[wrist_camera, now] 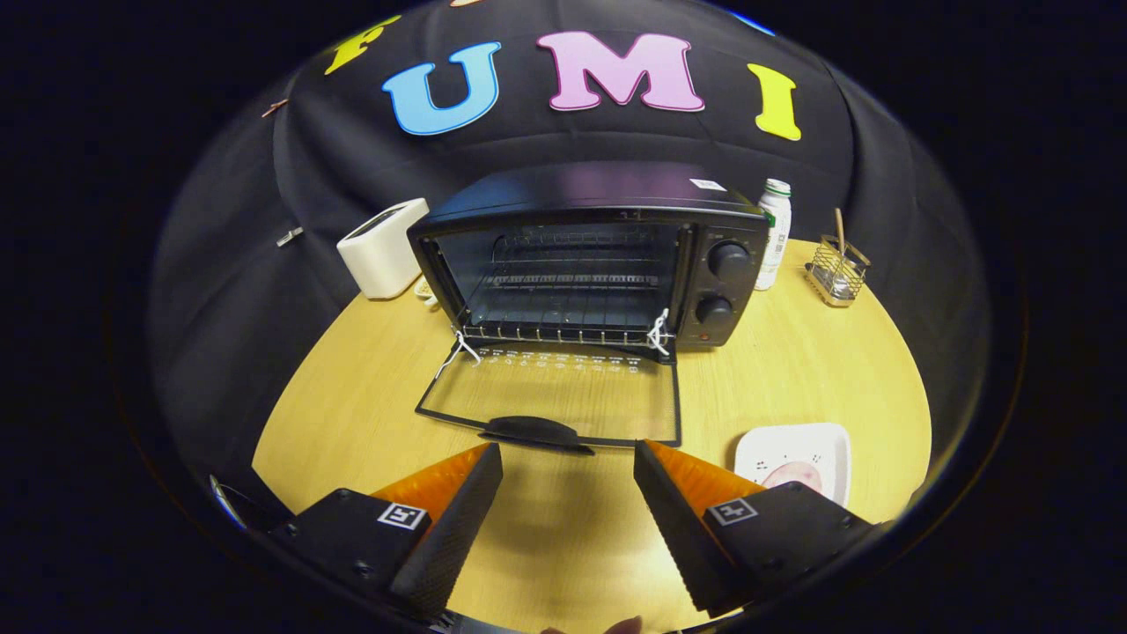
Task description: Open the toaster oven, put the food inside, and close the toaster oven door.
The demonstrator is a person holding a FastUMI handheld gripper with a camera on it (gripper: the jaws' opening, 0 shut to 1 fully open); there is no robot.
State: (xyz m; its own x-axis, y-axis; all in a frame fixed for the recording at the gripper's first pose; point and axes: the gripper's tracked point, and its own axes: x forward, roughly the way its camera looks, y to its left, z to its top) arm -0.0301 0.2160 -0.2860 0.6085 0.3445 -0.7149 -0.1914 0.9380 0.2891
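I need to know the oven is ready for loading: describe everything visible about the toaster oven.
The toaster oven is black, boxy and metal-looking, standing upright on the wooden table. Its glass door lies folded down flat, handle just ahead of the open tool. Inside, a wire rack sits empty. Two round knobs sit beside the opening. White string is tied at both door hinges.

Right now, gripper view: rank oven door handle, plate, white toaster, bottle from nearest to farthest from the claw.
Claw is open, holding nothing.
1. Oven door handle, just ahead of the fingers.
2. Plate, beside the right finger; too close to the handle to rank firmly.
3. White toaster, beyond, left of the oven.
4. Bottle, beyond, right of the oven.
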